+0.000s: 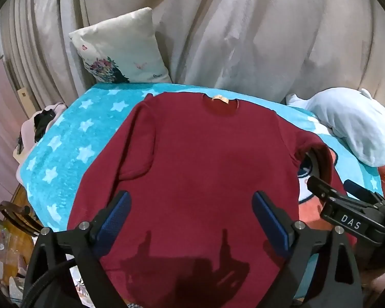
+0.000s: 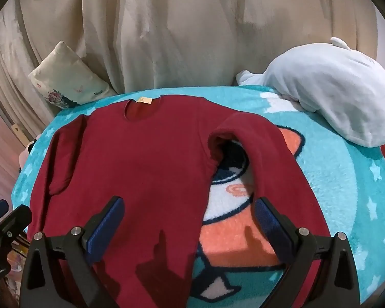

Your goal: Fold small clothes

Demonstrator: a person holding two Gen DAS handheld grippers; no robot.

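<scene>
A small dark red sweater [image 1: 200, 154] lies flat, collar away from me, on a turquoise star blanket [image 1: 71, 138]. Its left sleeve [image 1: 138, 143] lies folded down along the body. Its right sleeve [image 2: 267, 159] arches out and runs down over the blanket's cartoon print. My left gripper [image 1: 191, 205] is open and empty above the sweater's lower body. My right gripper [image 2: 188, 211] is open and empty above the sweater's lower right edge, with the right sleeve beside its right finger. The right gripper also shows in the left wrist view [image 1: 333, 190].
A floral cushion [image 1: 120, 48] leans on beige curtains [image 1: 243, 25] at the back left. A pale blue plush toy [image 2: 331, 95] lies at the back right of the blanket [image 2: 346, 179]. Clutter and a wooden floor [image 1: 15, 205] lie off the left edge.
</scene>
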